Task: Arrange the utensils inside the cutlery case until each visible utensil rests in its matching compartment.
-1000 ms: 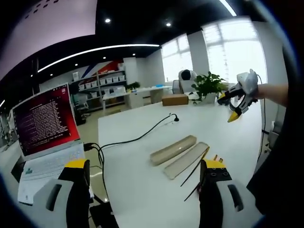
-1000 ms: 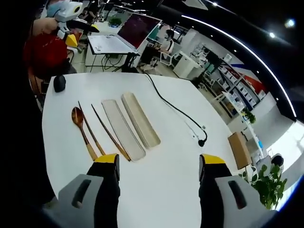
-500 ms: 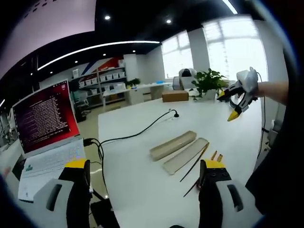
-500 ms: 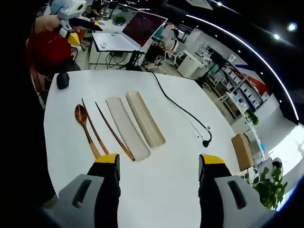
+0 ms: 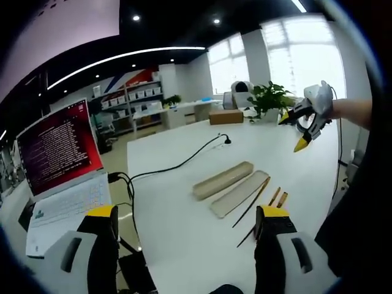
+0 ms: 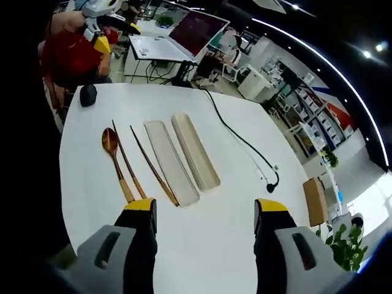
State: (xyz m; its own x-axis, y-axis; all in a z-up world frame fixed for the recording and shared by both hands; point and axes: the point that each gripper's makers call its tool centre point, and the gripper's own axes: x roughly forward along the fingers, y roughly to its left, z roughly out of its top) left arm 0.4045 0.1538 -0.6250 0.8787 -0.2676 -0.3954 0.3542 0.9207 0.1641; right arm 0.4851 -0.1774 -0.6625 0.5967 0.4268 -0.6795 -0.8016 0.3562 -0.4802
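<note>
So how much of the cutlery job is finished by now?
Nothing is packed yet. The two beige case halves lie open and empty; the wooden spoon and two chopsticks rest on the white table beside them. Both the left gripper and right gripper are open, holding nothing.

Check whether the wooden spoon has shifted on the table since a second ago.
No. In the right gripper view the wooden spoon lies beside the two chopsticks and the case halves exactly as before; only the camera has moved.
</note>
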